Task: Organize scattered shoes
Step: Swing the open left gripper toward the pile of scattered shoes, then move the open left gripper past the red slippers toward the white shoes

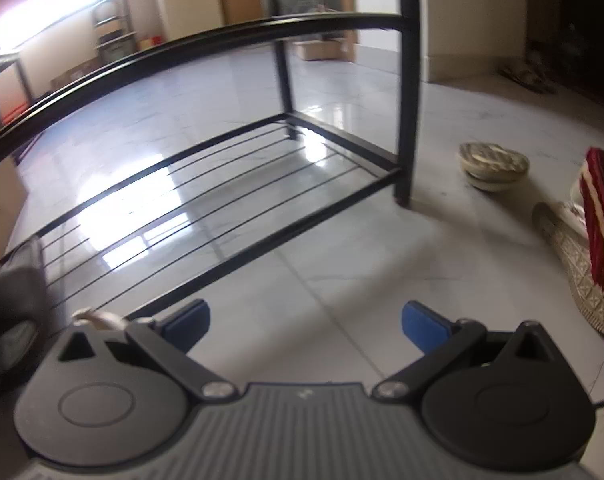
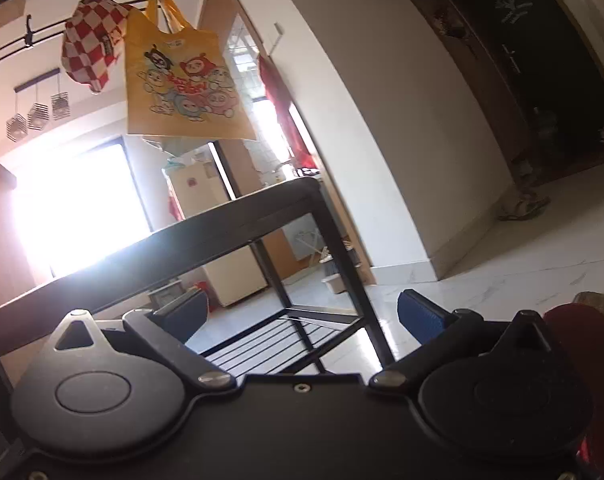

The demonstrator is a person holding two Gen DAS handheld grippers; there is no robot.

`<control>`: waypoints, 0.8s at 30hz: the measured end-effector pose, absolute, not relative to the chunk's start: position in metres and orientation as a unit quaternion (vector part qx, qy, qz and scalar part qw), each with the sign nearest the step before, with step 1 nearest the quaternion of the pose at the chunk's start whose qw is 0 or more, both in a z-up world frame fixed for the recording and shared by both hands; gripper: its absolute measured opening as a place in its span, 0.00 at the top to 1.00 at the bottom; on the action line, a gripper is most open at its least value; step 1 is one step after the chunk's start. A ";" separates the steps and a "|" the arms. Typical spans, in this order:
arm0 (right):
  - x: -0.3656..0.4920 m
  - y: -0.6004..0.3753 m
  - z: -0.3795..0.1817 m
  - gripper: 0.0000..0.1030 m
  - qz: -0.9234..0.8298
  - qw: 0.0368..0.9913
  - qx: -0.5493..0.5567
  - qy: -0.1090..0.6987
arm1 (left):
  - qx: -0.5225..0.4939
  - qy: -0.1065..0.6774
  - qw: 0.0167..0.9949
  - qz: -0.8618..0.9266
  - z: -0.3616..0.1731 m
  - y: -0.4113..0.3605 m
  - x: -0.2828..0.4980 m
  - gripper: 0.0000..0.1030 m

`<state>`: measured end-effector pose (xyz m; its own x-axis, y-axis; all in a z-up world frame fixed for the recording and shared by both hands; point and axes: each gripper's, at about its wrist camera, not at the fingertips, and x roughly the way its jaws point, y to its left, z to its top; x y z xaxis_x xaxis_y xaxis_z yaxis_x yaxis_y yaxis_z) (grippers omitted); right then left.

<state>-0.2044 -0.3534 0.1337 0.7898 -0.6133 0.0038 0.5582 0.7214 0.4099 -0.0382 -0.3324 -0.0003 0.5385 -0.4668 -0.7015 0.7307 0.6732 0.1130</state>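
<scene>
In the left wrist view my left gripper [image 1: 305, 326] is open and empty, low over the floor in front of a black metal shoe rack [image 1: 222, 200] whose bottom wire shelf is bare. A beige shoe [image 1: 492, 164] lies on the floor right of the rack's leg. A second beige shoe [image 1: 570, 256] lies on its side at the right, sole showing, partly behind a red and cream shoe [image 1: 602, 232] at the frame edge. A dark grey shoe [image 1: 14, 308] sits at the far left. In the right wrist view my right gripper [image 2: 302, 318] is open and empty, facing the rack's upper bar [image 2: 182, 240].
A yellow cartoon tote bag [image 2: 182, 84] and a red checked bag [image 2: 90, 44] hang from hooks above the rack. A dark red rounded thing [image 2: 582, 340] sits beside my right gripper. A white wall corner [image 2: 402, 200] and a dark doorway [image 2: 542, 80] stand to the right. Cardboard boxes [image 1: 322, 48] sit beyond.
</scene>
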 end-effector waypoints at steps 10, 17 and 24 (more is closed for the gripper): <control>-0.213 -0.367 0.130 0.00 -0.319 0.918 0.220 -0.090 | 0.188 0.342 0.811 -0.436 -0.010 -0.396 -0.048 0.01; -0.220 -0.377 0.129 0.00 -0.337 0.909 0.224 -0.099 | 0.179 0.351 0.758 -0.520 -0.019 -0.442 -0.078 0.01; -0.233 -0.382 0.132 0.00 -0.372 0.896 0.209 -0.126 | 0.155 0.366 0.680 -0.616 -0.017 -0.472 -0.111 0.00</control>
<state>-0.2334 -0.3818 0.1325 0.6920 -0.7184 0.0709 0.6129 0.6366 0.4681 -0.1109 -0.4719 -0.0169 -0.0280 -0.7248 -0.6884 0.9514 0.1919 -0.2407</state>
